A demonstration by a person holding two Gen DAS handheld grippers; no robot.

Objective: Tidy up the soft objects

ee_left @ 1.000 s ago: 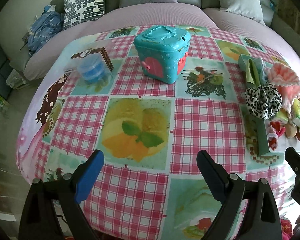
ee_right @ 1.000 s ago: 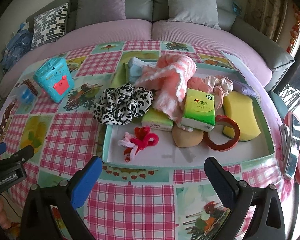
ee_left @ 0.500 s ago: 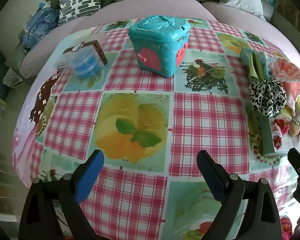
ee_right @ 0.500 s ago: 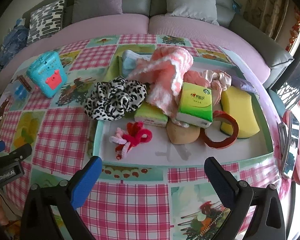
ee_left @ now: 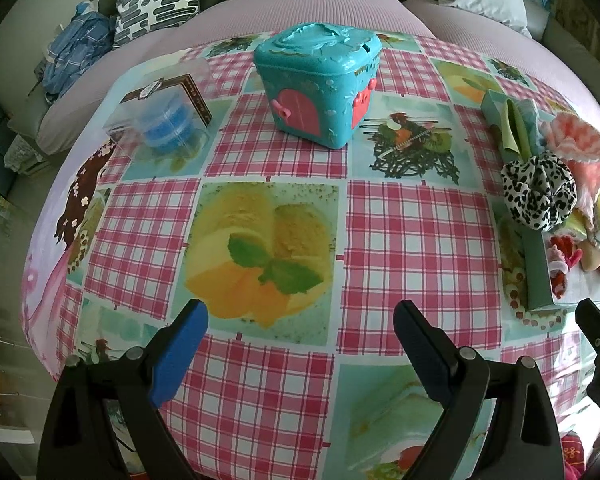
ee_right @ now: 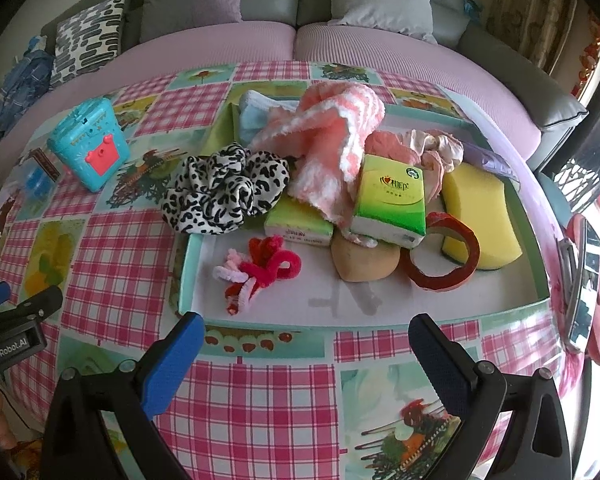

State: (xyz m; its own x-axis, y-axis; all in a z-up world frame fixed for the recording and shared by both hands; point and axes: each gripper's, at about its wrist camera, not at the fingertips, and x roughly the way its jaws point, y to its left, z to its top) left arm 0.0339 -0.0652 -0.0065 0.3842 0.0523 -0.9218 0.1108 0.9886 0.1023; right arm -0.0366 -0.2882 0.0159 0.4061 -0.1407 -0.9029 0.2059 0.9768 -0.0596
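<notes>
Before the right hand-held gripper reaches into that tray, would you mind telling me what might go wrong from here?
The green tissue pack leans on the pink knitted cloth; pulling the cloth would probably topple it.

The leopard scrunchie hangs over the tray rim, so a nudge may drop it onto the tablecloth.

The pipe-cleaner bundle is thin and low; the open right hand-held gripper might close on the tray floor instead.

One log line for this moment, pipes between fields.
left gripper: open, empty, over tablecloth | right gripper: open, empty, facing tray | scrunchie: draped on tray edge | teal box: shut
</notes>
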